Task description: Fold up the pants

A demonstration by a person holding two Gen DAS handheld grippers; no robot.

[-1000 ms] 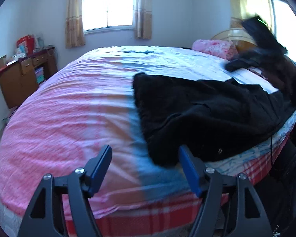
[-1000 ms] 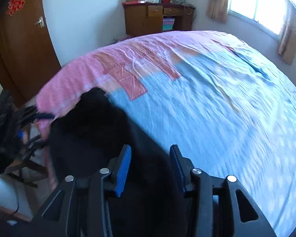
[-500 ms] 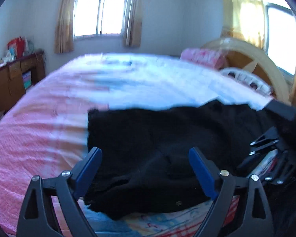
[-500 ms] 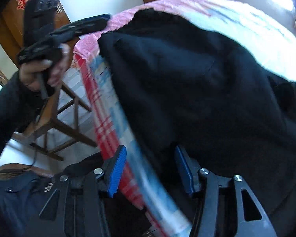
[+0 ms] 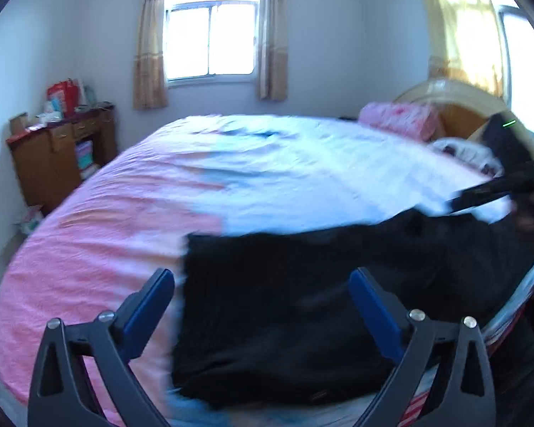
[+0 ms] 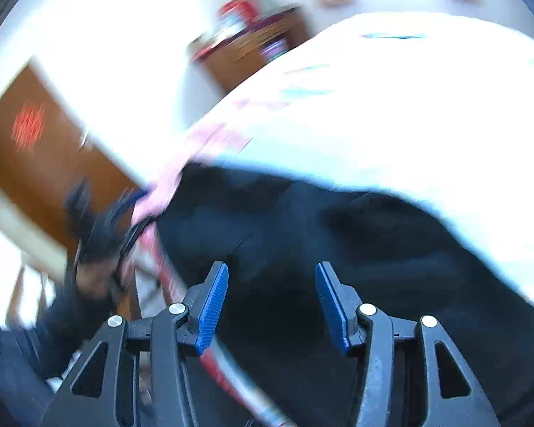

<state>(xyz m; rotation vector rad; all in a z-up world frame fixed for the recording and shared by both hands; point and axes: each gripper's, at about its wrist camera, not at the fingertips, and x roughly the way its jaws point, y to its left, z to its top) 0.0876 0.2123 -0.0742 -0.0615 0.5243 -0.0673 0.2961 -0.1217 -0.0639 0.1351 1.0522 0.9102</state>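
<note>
Pants [image 5: 284,306] lie rumpled across bed [image 5: 124,242] edge; I judge folding barely begun.
Left claw [image 5: 261,297] opening wide, empty; right claw [image 6: 270,299], three o'clock, half-open, gripping nothing.

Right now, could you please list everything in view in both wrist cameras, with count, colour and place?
pants: one, black, spread along the bed's near edge
bed: one, pink and pale blue sheet, fills the room's middle
pillow: one, pink, at the headboard
headboard: one, tan, far right
cabinet: one, brown, cluttered top, left wall
windows: two, bright, curtained
door: one, brown, red emblem
left claw: black with blue pads, opening, nothing gripped
right claw: same colours, open above the pants
</note>
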